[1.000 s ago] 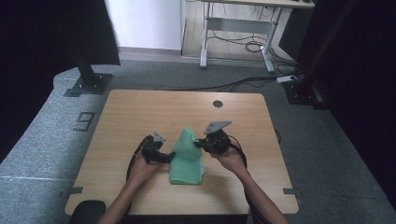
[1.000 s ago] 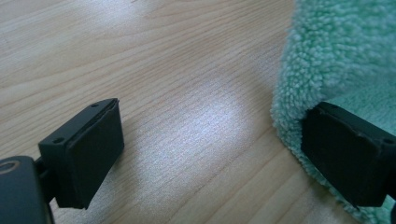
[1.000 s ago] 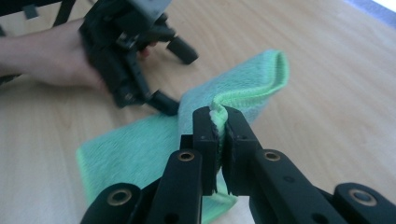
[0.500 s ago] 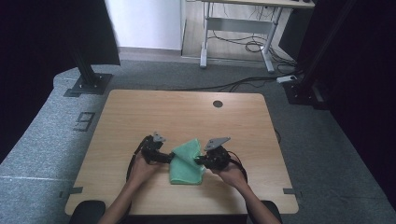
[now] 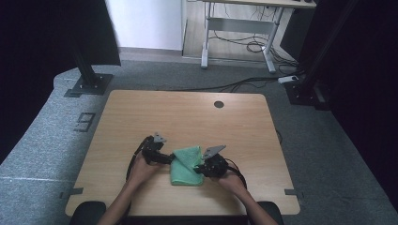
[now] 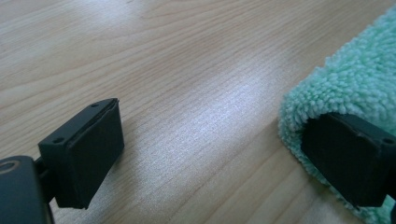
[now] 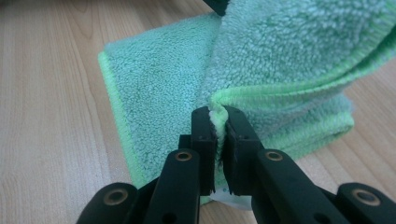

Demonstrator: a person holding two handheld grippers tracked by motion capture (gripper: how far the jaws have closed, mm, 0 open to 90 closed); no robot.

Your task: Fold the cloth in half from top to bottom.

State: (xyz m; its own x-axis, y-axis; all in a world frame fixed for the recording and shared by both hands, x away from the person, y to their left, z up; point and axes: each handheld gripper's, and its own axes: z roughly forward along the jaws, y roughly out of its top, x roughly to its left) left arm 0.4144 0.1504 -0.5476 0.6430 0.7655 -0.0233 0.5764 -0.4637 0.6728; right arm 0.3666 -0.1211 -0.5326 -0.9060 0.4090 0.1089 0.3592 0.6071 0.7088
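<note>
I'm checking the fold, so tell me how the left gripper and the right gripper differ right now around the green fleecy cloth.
The left gripper has its black jaws wide apart over bare wood, one jaw at the edge of the green fleecy cloth; the right gripper has its jaws shut, pinching the cloth's hemmed edge. The left holds nothing; the right lifts a fold of cloth off the layer below. Both sit low over the light wooden table, flanking the cloth.

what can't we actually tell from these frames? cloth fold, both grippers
- Green cloth, right gripper view: its right side is cut off by the frame edge, and the corner pinched by the right gripper hides behind the fingers.
- Left gripper, left gripper view: one finger covers the cloth edge, so contact there is unclear.
- High view: the number of folded layers is too small to count.
</note>
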